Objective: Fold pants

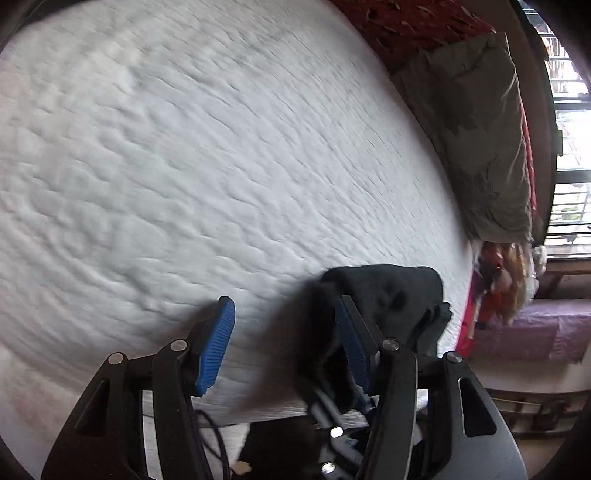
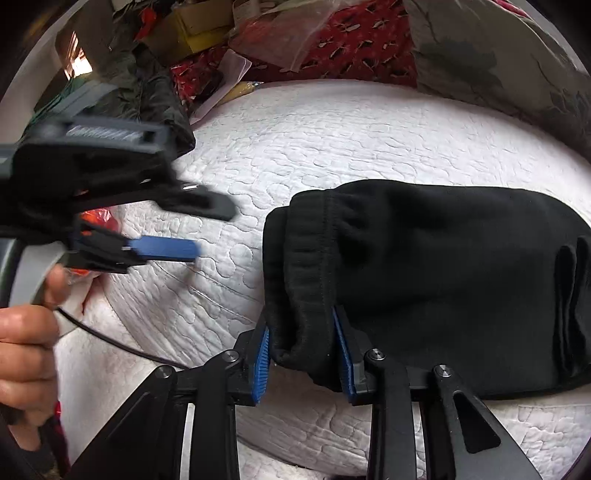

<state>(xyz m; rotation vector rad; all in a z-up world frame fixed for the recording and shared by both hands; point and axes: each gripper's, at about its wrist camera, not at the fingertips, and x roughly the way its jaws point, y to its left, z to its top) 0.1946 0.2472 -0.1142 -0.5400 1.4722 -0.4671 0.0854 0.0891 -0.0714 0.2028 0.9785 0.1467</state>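
Observation:
Black pants (image 2: 424, 273) lie folded into a compact bundle on the white quilted bed (image 2: 332, 129); they also show in the left wrist view (image 1: 391, 291) at the lower right. My right gripper (image 2: 301, 350) has its blue pads on either side of the ribbed waistband (image 2: 306, 266) at the bundle's near-left corner and is shut on it. My left gripper (image 1: 284, 325) is open and empty over bare quilt, just left of the pants. It shows blurred in the right wrist view (image 2: 170, 249), held by a hand (image 2: 26, 354).
A grey-green pillow (image 1: 480, 140) and red patterned fabric (image 1: 402, 22) lie along the bed's far edge. Clutter of boxes, bags and clothes (image 2: 207, 40) is heaped at the bed's back left. A window (image 1: 569, 147) is at the right.

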